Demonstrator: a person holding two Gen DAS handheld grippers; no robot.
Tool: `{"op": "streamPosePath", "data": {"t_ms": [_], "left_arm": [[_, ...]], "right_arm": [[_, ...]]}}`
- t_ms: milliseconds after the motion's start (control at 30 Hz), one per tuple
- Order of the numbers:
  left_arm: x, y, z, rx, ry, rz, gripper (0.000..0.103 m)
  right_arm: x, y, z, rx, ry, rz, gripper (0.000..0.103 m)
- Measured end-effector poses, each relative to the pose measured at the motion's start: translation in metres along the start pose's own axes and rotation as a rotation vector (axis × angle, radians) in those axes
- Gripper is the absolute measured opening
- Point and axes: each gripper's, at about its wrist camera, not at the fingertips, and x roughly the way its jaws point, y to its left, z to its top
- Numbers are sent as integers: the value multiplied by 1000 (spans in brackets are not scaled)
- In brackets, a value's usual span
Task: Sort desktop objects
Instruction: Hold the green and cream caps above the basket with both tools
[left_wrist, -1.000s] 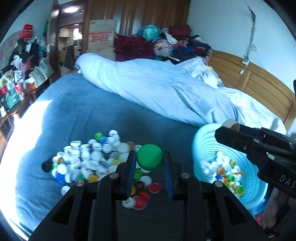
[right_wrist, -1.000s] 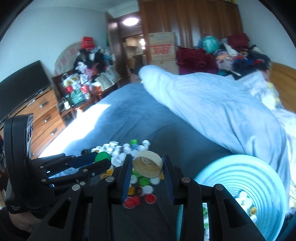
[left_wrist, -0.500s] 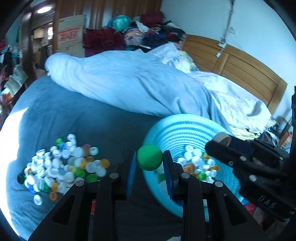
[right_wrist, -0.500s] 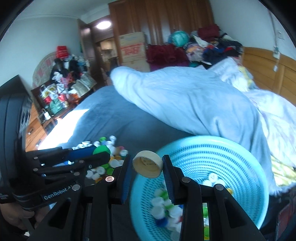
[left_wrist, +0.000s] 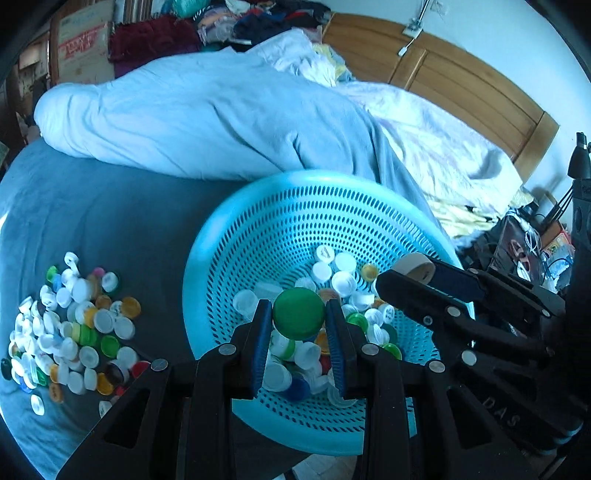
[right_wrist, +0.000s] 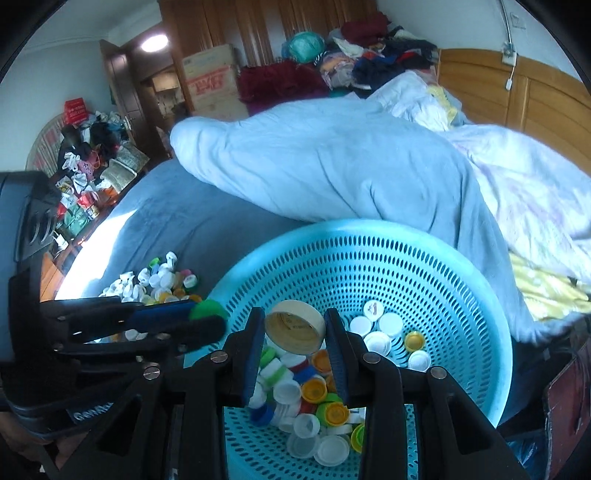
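Observation:
My left gripper (left_wrist: 298, 314) is shut on a green bottle cap (left_wrist: 298, 313) and hangs over the turquoise perforated basket (left_wrist: 295, 206). My right gripper (right_wrist: 294, 326) is shut on a wide cream cap (right_wrist: 294, 330), also above the basket (right_wrist: 369, 251). Many caps lie in the basket's bottom (right_wrist: 317, 398). A loose pile of caps (left_wrist: 66, 325) rests on the blue bedsheet to the left. In the left wrist view the right gripper (left_wrist: 413, 271) with its cream cap (left_wrist: 415, 263) reaches in from the right. The left gripper (right_wrist: 207, 317) shows at the left of the right wrist view.
A rolled pale blue duvet (left_wrist: 192, 122) lies across the bed behind the basket. A wooden headboard (left_wrist: 461, 85) stands at the right. Clothes and a cardboard box (right_wrist: 214, 85) pile up at the far end. Cluttered shelves (right_wrist: 81, 184) line the left wall.
Both grippers have swung right from over the cap pile to above the basket, each keeping its cap. The basket now fills the middle of both views.

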Motion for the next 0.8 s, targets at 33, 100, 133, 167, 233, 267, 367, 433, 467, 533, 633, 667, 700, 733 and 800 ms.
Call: {"op": "streamPosePath", "data": {"t_ms": [33, 100, 133, 167, 233, 267, 367, 433, 467, 533, 633, 667, 700, 733, 800], "left_arm": [[2, 0, 0, -3, 7, -4, 25], [5, 1, -1, -10, 17, -7, 25], [6, 1, -1, -8, 18, -5, 25], [6, 1, 0, -6, 20, -3, 25], [8, 1, 0, -7, 22, 0, 25], [8, 1, 0, -9, 22, -1, 25], [10, 3, 1, -14, 23, -2, 25], [12, 4, 1, -16, 27, -4, 25], [12, 4, 1, -17, 27, -3, 25], [14, 5, 2, -18, 28, -5, 25], [14, 5, 3, -17, 25, -4, 25], [14, 5, 3, -17, 26, -4, 25], [14, 5, 3, -18, 25, -5, 25], [15, 5, 3, -18, 26, -4, 25], [15, 4, 3, -17, 28, -5, 25]], "right_arm": [[2, -1, -1, 3, 4, 5, 37], [4, -4, -2, 10, 11, 10, 37], [5, -3, -2, 9, 12, 9, 37], [6, -4, -2, 10, 13, 10, 37], [8, -4, -1, 10, 14, 11, 37], [8, -3, -2, 8, 14, 10, 37], [11, -3, -3, 5, 20, 11, 37], [13, -4, -5, 6, 24, 12, 37], [13, -5, -5, 7, 26, 13, 37], [14, -5, -6, 6, 27, 13, 37], [14, -5, -6, 8, 26, 14, 37], [14, -5, -6, 8, 27, 15, 37], [15, -6, -6, 9, 27, 16, 37], [14, -6, -6, 10, 27, 17, 37], [15, -6, -6, 11, 29, 16, 37]]}}
